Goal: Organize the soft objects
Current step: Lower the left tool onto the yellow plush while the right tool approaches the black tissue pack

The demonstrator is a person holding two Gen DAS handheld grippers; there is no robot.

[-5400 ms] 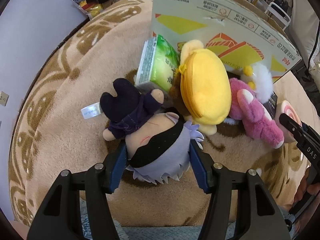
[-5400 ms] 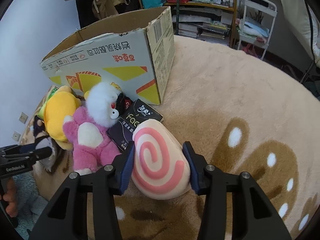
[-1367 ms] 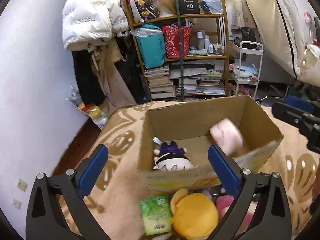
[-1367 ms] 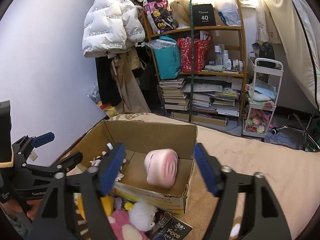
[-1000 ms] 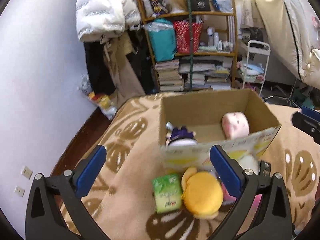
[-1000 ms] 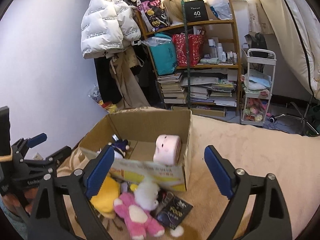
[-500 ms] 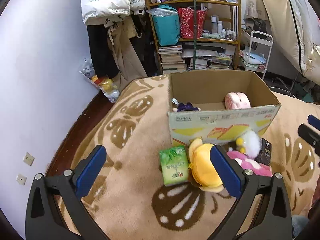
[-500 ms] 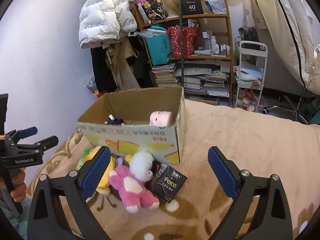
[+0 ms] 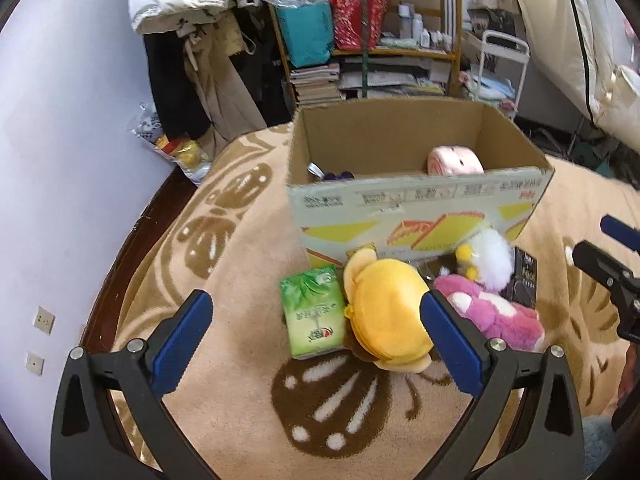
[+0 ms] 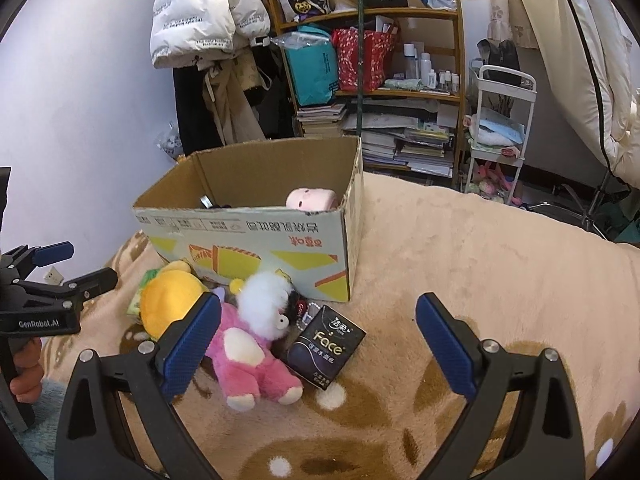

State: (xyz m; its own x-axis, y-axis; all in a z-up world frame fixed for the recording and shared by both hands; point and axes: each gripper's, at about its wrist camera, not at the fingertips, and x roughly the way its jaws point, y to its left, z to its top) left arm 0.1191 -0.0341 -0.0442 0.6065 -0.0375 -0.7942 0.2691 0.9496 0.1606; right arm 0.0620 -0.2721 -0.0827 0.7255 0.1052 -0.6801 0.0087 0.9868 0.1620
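Note:
An open cardboard box [image 9: 416, 208] stands on the beige blanket and also shows in the right wrist view [image 10: 256, 240]. Inside it lie a pink swirl cushion [image 9: 454, 160] [image 10: 311, 199] and a dark doll, mostly hidden [image 9: 338, 176]. In front of the box lie a yellow plush [image 9: 386, 316] [image 10: 168, 304], a pink plush [image 9: 488, 316] [image 10: 248, 356], a white fluffy plush [image 9: 490, 260] [image 10: 266, 300], a green tissue pack [image 9: 314, 316] and a black tissue pack [image 10: 326, 346]. My left gripper [image 9: 316, 340] is open and empty above the green pack and yellow plush. My right gripper [image 10: 318, 344] is open and empty above the black pack.
A brown-patterned beige blanket [image 9: 240, 240] covers the bed. A purple wall [image 9: 60, 140] runs along the left. A cluttered shelf [image 10: 380, 80], hanging coats [image 10: 208, 40] and a white cart [image 10: 500, 128] stand behind the box.
Both grippers released the doll and swirl cushion into the box earlier. Since then both have drawn back and lowered toward the toys in front of the box, staying open.

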